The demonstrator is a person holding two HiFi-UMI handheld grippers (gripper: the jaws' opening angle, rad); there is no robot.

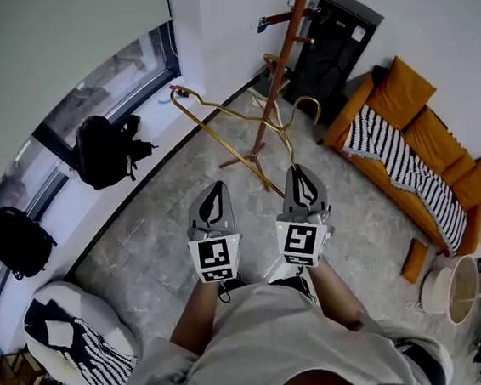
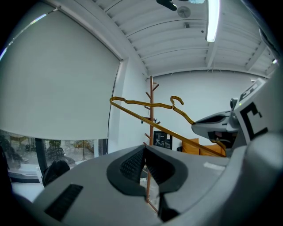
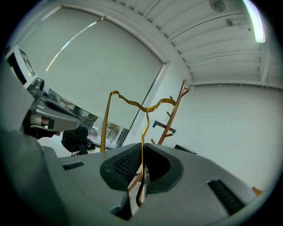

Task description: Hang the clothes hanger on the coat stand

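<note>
While your right gripper (image 3: 142, 155) clamps its jaws on the gold wire clothes hanger (image 3: 142, 137), your left gripper (image 2: 144, 155) rides beside it at the centre of the head view with its jaws closed on nothing. The hanger juts from the right jaws toward the top of the frame. Its long bar slants to the upper left, and its hook curls just right of the coat stand (image 1: 282, 63). The stand is a brown pole with short pegs that rises from splayed legs at upper centre. From the left gripper view the hanger's bar crosses in front of that pole. Whether wire and wood touch, no view settles.

Around the stand:
- A black cabinet (image 1: 339, 36) stands against the white wall behind it, at upper right.
- An orange sofa (image 1: 405, 89) runs down the right edge of the frame, draped with a striped blanket (image 1: 400, 162).
- A pale round basket (image 1: 434, 287) sits in the lower right corner.
- A window (image 1: 109, 81) sweeps along the upper left, with two black backpacks (image 1: 108, 150) parked beside it.
- A white pouf (image 1: 110, 333) carrying striped cloth fills the lower left.

Grey stone floor (image 1: 143, 240) stretches between your grippers and the stand's legs, hemmed by the sofa on the right and the window wall on the left.
</note>
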